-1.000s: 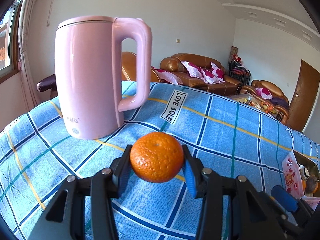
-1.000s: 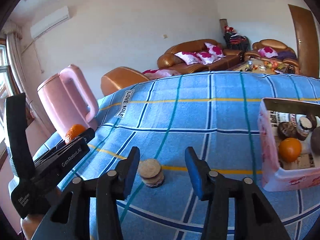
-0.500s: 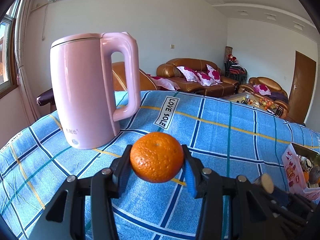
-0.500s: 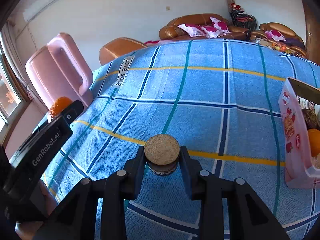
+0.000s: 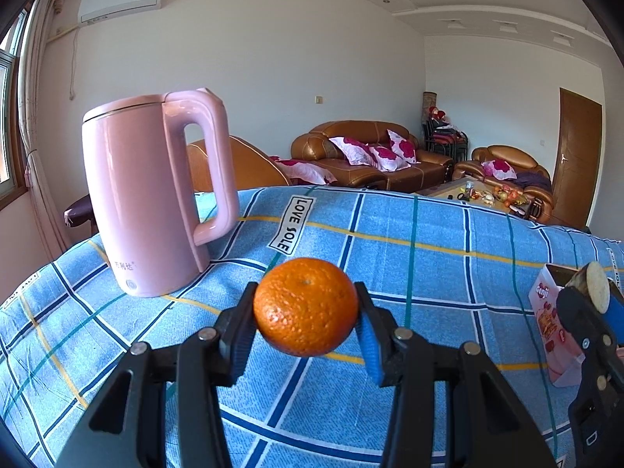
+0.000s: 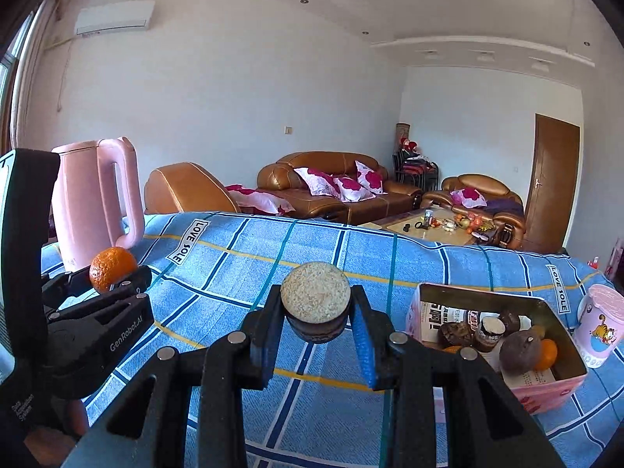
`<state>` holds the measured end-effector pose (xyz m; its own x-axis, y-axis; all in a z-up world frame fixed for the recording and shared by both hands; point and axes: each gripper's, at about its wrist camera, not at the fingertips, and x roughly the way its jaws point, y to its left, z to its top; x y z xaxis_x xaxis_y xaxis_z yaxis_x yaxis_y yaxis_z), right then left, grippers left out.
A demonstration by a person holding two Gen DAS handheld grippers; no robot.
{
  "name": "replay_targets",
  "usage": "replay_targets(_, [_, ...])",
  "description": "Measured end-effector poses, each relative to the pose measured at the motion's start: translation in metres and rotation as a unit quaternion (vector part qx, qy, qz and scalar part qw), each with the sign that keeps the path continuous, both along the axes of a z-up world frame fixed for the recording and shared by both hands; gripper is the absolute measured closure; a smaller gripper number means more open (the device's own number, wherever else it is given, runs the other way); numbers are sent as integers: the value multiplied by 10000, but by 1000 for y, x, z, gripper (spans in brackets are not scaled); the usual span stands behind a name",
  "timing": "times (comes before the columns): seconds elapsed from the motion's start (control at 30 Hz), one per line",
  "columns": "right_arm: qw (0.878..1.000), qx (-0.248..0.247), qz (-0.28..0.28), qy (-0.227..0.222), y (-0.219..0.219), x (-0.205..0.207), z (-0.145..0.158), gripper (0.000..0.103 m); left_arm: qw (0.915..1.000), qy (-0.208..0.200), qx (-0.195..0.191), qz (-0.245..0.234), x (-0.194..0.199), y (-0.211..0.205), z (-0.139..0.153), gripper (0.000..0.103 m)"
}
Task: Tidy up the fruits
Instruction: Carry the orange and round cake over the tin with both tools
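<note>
Aloft: orange (image 5: 306,306), cork-topped jar (image 6: 316,308), in tongs.

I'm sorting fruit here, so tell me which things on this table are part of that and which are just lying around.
Part of the job:
- orange, held in the left tool
- pink box holding fruit
- dark cut-topped fruit piece, held in the right tool

Just lying about:
- pink kettle
- pink cup

Kettle (image 5: 144,199) left of box (image 6: 487,335)

Orange (image 5: 305,306) between left gripper (image 5: 306,325) jaws
</note>
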<state>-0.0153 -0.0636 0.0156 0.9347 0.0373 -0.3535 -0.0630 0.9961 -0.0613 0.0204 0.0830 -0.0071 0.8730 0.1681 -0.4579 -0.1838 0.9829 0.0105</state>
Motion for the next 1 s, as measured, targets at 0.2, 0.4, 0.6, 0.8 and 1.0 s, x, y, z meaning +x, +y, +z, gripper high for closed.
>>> replay_targets(0.2, [10000,-17,-37,-19,-9,-7,0,67,9999,-11,45,-108,-3,-13,1,55])
replay_targets(0.4, [9999,37,-110,4,-21,-9,-1,67,9996,17,55,-280,-5,-31,2,55])
replay_targets(0.6, [9998,-13,-209,-24,-35,-15,-1,67,9988,12,113,-469,-8,-53,3,55])
replay_targets(0.8, [9994,4,-347,-30,-54,-21,-2,67,9979,23,152,-631,-9,-72,3,55])
replay_targets(1.0, [9989,-8,-458,-54,-69,-26,-1,67,9971,25,175,-739,-11,-88,4,55])
